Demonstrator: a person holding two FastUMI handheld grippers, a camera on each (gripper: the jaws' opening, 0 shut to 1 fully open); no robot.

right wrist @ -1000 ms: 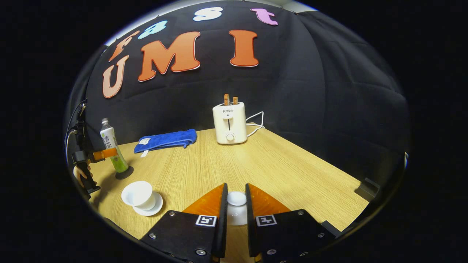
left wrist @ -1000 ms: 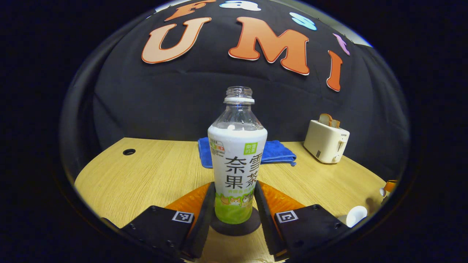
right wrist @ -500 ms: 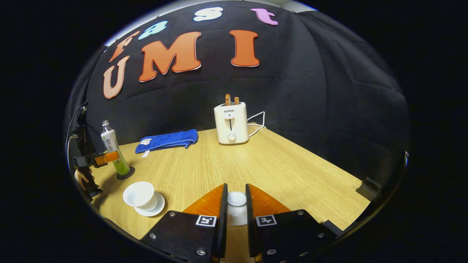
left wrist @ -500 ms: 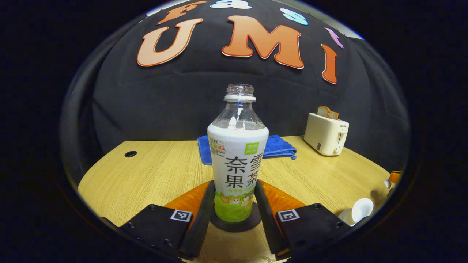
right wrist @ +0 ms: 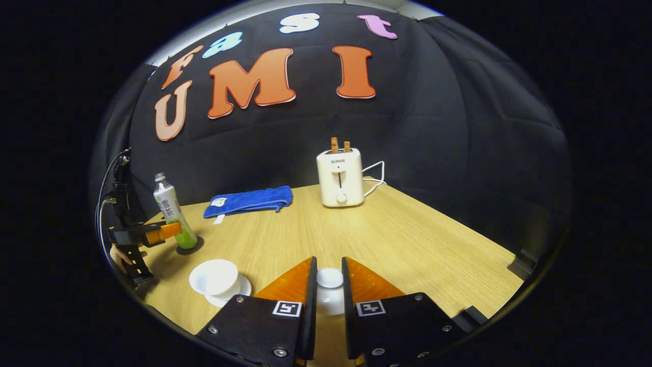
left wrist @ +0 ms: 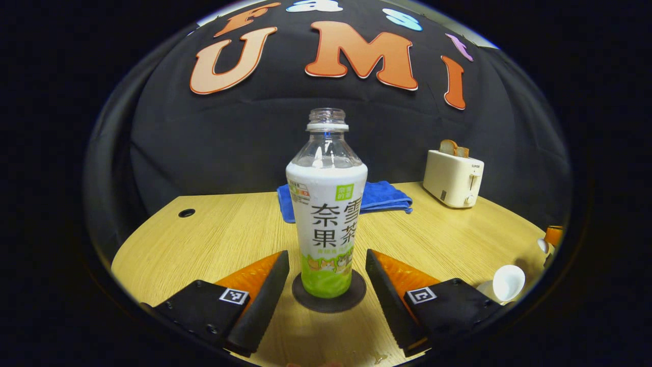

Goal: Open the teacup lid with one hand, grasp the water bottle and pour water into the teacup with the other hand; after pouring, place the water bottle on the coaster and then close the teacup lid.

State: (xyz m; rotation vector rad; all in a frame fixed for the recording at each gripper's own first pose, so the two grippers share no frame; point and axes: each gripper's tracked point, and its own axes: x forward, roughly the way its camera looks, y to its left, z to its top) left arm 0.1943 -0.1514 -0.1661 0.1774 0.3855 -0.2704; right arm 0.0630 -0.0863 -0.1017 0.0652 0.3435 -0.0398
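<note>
Standing upright at frame centre in the left gripper view was one water bottle (left wrist: 326, 214), uncapped, on one dark round coaster (left wrist: 329, 294). My left gripper (left wrist: 326, 285) was released, its two fingers spread clear of the bottle on either side. At lower right of that view lay one open white teacup (left wrist: 508, 283). In the right gripper view, bottom centre, my right gripper (right wrist: 329, 285) was clamped on one white teacup lid (right wrist: 329, 279), both fingers pressing its knob. On the wooden table (right wrist: 397, 239) I counted one blue towel (right wrist: 249, 200), left of centre, and one cream toaster (right wrist: 340, 177) with two bread slices.
</note>
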